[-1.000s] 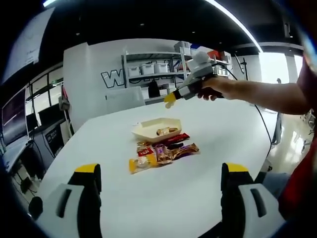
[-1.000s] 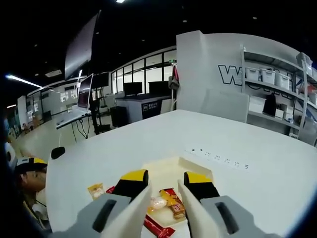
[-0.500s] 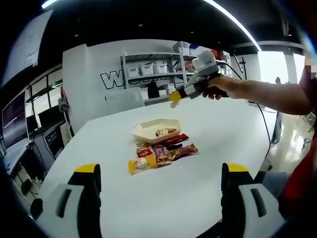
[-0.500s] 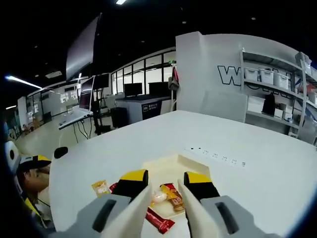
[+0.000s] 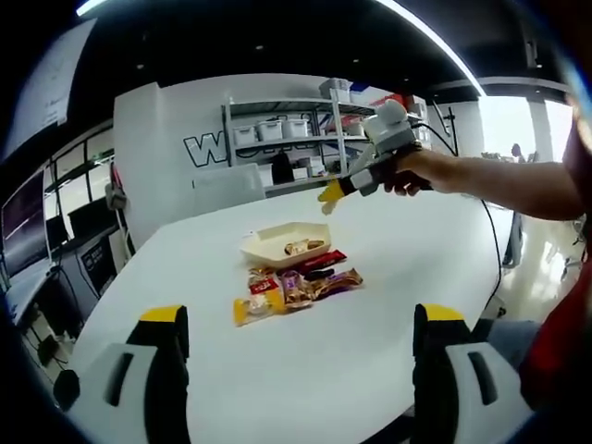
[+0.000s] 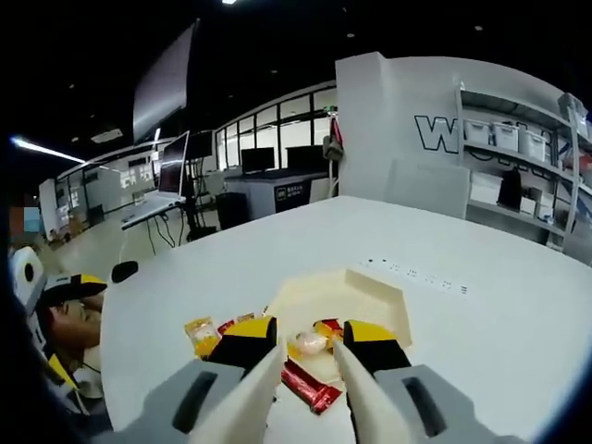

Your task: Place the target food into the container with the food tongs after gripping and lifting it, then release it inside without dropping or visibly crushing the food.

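1. Left gripper (image 5: 296, 342) sits low over the white table (image 5: 370, 277), its yellow-tipped fingers (image 5: 165, 324) spread wide apart with nothing between them.
2. Out at twelve o'clock in the left gripper view, the cream container (image 5: 277, 244) rests on the table with a wrapped snack (image 5: 296, 247) inside.
3. Just this side of the container lies the heap of wrapped snacks (image 5: 294, 289), touching one another.
4. Right gripper (image 6: 298, 338) hangs above the container (image 6: 356, 296); in the left gripper view it is at one o'clock, held in a hand (image 5: 407, 171).
5. Its fingers stand slightly apart, clamped on nothing; tongs fixed to them reach forward.
6. A red packet (image 6: 310, 387) lies at the container's near edge.
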A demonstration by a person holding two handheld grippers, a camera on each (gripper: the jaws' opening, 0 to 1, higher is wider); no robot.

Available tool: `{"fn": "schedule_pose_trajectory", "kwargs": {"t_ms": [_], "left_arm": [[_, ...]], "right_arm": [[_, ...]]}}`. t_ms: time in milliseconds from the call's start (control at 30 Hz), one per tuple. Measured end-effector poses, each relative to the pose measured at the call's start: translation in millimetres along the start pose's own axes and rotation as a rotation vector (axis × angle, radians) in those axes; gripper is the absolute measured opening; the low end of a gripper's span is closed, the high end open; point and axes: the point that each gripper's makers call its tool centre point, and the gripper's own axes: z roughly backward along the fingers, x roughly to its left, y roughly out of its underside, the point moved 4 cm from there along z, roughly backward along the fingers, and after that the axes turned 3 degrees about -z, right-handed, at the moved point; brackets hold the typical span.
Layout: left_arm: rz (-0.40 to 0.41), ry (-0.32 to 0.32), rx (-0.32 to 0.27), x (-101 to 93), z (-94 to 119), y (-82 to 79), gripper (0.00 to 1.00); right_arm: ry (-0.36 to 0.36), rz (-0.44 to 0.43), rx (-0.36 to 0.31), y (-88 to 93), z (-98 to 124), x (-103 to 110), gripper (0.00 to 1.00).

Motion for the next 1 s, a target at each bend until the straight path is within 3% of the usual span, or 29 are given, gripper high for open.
{"fn": "schedule_pose_trajectory", "kwargs": {"t_ms": [233,800,1000], "left_arm": [[0.000,0.003,0.001,-2.0,0.6,1.4,0.99],[0.000,0.027,0.010,-9.8,-3.0,3.9,0.99],[-0.002,0.030,0.016,-11.2,-3.9,5.5,0.99]], "right_arm": [[-0.062,-0.024,0.021,16.1,1.5,11.8,0.24],[-0.087,-0.031,0.080,47.3,1.1,17.4,0.24],[-0.157,-0.029,0.100,55.9,-2.3,33.9,0.24]]}}
